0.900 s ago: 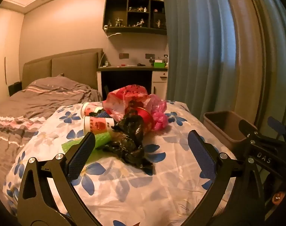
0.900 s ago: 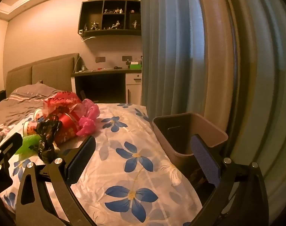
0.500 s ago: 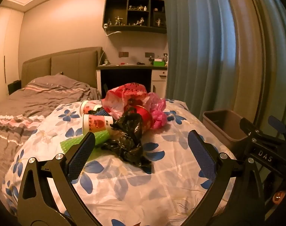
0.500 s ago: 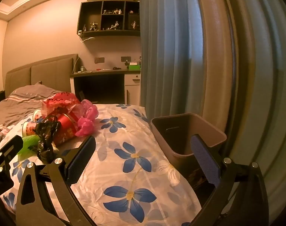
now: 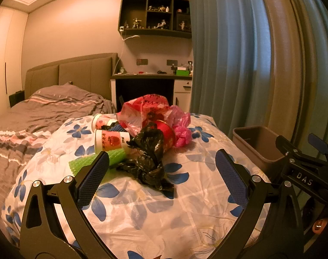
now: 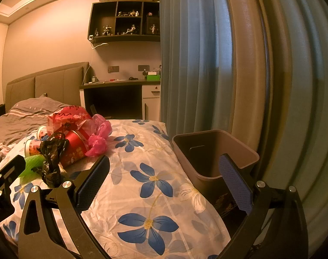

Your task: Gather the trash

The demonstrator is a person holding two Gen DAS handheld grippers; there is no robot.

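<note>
A heap of trash [image 5: 142,133] sits on the flowered quilt [image 5: 185,194] near the foot of the bed, toward the middle of its width. A crumpled black plastic bag [image 5: 148,159] lies at the front of the heap, touching a green mesh sleeve [image 5: 92,161] on its left. Behind them two paper cups [image 5: 110,141] lie on their sides, a red cup [image 5: 166,131] leans against the black bag, and red and pink plastic bags [image 5: 151,110] top the pile.

Just beside the bed's right edge stands a brown bin [image 6: 215,155], its mouth open upward, backed by blue-grey curtains [image 6: 196,64]. Farther off, a grey striped blanket [image 5: 45,112] covers the bed up to the padded headboard [image 5: 73,75]; a desk [image 5: 153,79] and a wall shelf of figurines [image 5: 155,21] stand past it.

The left gripper [image 5: 161,172] hovers low over the quilt, angled slightly downward at the black bag, its jaws spread wide with nothing between them. The right gripper [image 6: 164,177] hangs beside it to the right, likewise tilted down and spread wide, one finger [image 6: 235,185] in front of the bin, the other over the quilt.
</note>
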